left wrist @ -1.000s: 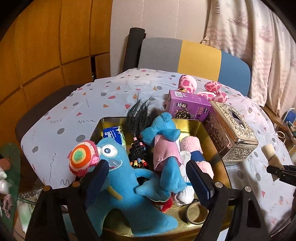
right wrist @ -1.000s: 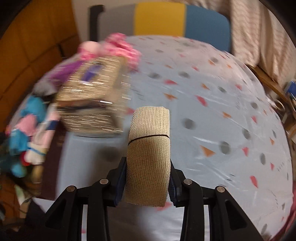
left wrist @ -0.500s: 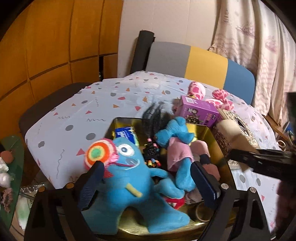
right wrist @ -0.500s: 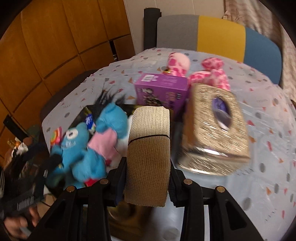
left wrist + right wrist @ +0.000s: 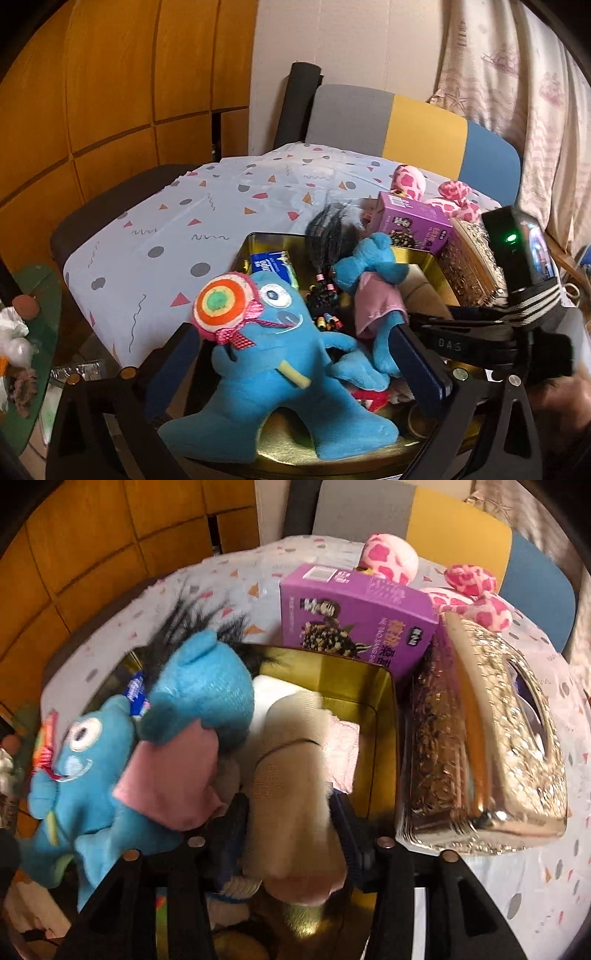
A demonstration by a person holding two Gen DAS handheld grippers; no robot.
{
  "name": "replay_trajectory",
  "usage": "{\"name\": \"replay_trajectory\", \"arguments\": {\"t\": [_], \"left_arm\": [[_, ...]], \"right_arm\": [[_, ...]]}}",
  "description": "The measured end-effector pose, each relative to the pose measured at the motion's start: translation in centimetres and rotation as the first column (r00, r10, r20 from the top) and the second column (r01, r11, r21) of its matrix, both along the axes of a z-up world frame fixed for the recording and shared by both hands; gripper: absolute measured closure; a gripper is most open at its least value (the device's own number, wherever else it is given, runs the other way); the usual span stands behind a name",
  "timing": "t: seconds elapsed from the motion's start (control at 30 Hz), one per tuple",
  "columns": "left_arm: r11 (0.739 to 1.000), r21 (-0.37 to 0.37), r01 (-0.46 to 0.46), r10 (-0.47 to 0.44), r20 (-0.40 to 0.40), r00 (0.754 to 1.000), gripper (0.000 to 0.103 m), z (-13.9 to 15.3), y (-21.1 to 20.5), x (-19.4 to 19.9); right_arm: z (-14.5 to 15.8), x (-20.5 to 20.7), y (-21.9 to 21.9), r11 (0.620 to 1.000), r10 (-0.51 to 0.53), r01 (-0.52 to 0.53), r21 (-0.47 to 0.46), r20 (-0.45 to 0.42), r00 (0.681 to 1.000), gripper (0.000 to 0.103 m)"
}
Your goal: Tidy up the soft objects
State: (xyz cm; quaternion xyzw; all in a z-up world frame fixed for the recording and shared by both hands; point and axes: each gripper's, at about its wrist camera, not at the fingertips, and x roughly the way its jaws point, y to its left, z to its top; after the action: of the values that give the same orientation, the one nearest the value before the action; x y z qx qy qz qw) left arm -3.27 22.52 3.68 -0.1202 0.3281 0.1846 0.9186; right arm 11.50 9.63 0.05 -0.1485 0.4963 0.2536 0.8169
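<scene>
Beige bandage roll [image 5: 291,775] lying inside gold tin [image 5: 384,746], between right gripper [image 5: 291,823] fingers, now opening off it. Beside roll: pink-shirted blue plush [image 5: 195,709]. Left gripper [image 5: 299,365] fingers spread to widest, flanking blue monster plush [image 5: 273,354], not pressing. Purple box [image 5: 354,616], gold tissue box [image 5: 491,746] flanking tin on tabletop [image 5: 177,229].

The right gripper [image 5: 291,834] swung from above the bare patterned tablecloth [image 5: 546,864], past the gold tissue box [image 5: 491,746], to over the gold tin [image 5: 384,709] of plush toys, and entered the left wrist view beside the small blue plush [image 5: 373,273]. Its jaws were opening, and the beige bandage roll [image 5: 291,782], gripped firmly before, sat looser and blurred between them. The left gripper [image 5: 299,354] jaws were opening wider around the large blue plush [image 5: 280,350].
</scene>
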Motion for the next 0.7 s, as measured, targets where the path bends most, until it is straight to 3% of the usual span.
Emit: {"name": "replay_trajectory", "arguments": {"t": [0.1,0.17,0.4,0.57,0.7], "left_arm": [[1.0,0.016,0.017,-0.017,0.008,1.0,0.0,0.3,-0.9,0.0],[0.999,0.021,0.025,-0.025,0.017,1.0,0.0,0.5,-1.5,-0.1],[0.997,0.026,0.069,-0.07,0.023,0.997,0.0,0.3,-4.8,0.2],[0.992,0.031,0.121,-0.122,0.041,0.992,0.0,0.0,-8.1,0.7],[0.988,0.032,0.152,-0.152,0.02,0.988,0.0,-0.6,-10.4,1.0]], "right_arm": [[1.7,-1.4,-1.8,0.998,-0.006,0.002,0.065,0.053,0.999,0.035],[2.9,-2.5,-3.2,0.995,-0.018,0.009,0.097,0.091,0.996,0.032],[4.0,-5.8,-8.4,0.979,-0.179,0.157,0.126,0.183,0.967,0.031],[4.1,-7.1,-12.0,0.947,-0.314,0.289,0.138,0.222,0.923,0.031],[4.3,-7.6,-14.3,0.932,-0.358,0.333,0.141,0.233,0.904,0.03]]}}
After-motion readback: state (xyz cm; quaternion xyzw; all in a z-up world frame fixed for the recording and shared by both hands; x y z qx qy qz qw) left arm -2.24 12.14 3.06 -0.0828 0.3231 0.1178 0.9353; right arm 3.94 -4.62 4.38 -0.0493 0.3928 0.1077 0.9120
